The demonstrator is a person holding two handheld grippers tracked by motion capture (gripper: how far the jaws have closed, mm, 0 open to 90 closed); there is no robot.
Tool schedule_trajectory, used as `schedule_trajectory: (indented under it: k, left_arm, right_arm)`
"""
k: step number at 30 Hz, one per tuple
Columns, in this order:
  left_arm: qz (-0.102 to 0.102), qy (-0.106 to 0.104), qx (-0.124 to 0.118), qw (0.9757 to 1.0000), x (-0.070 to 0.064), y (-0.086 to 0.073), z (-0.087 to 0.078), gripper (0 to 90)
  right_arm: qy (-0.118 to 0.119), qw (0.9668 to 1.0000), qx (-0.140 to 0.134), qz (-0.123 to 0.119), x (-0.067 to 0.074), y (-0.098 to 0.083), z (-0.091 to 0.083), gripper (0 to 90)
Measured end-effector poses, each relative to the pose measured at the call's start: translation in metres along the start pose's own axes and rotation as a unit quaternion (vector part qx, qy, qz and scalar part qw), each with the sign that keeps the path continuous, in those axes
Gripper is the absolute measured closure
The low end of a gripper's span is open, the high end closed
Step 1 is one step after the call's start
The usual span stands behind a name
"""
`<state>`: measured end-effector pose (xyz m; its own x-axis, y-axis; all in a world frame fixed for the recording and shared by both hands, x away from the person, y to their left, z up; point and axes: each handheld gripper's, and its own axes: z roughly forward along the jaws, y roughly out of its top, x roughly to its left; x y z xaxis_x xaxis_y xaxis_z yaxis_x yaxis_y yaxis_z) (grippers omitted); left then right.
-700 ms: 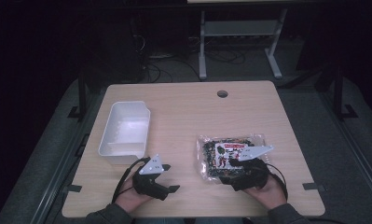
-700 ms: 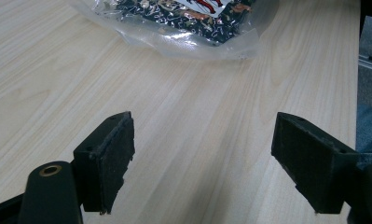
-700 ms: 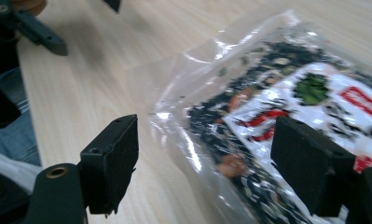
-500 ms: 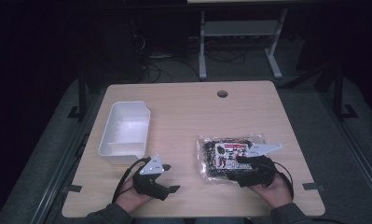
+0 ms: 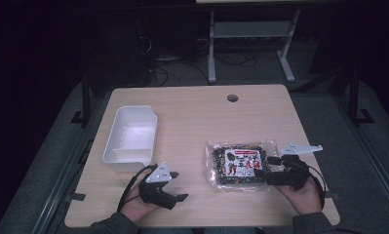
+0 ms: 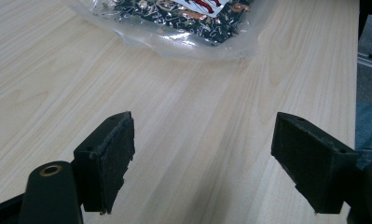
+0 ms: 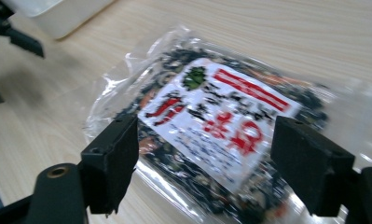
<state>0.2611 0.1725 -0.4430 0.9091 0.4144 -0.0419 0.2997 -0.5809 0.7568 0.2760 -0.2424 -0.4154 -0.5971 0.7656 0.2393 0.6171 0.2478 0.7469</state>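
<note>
A clear packet (image 5: 238, 165) of dark dried food with a white and red label lies flat on the wooden table (image 5: 192, 117), right of centre. My right gripper (image 5: 266, 170) is at the packet's right edge, pointing left over it. In the right gripper view its jaws (image 7: 204, 126) stand wide apart above the packet (image 7: 249, 98), with the pads clear of it. My left gripper (image 5: 180, 186) rests near the front edge, left of the packet. It points toward the packet (image 6: 183, 18) with open jaws (image 6: 202, 121) over bare wood.
A white rectangular bin (image 5: 131, 139) sits empty on the left half of the table, just beyond my left hand; its corner shows in the right gripper view (image 7: 58, 14). A round cable hole (image 5: 232, 98) lies near the far edge. Dark floor and a metal frame lie beyond.
My right hand and gripper have shifted a little to the right, toward the packet's right edge. The left gripper and the packet have stayed in place.
</note>
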Motion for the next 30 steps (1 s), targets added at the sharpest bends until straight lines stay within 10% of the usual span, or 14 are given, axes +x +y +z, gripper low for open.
schedule_trajectory:
  k: [16, 30]
  left_arm:
    - [0.002, -0.002, 0.000, 1.0000, -0.001, 0.000, 0.001, 20.7]
    - [0.005, -0.002, 0.002, 1.0000, -0.002, 0.001, 0.002, 20.7]
  right_arm:
    - [-0.060, 0.9939, 0.016, 0.091, -0.045, -0.028, -0.027, 29.9]
    - [-0.042, 0.9842, 0.042, 0.167, -0.059, -0.053, -0.034, 42.2]
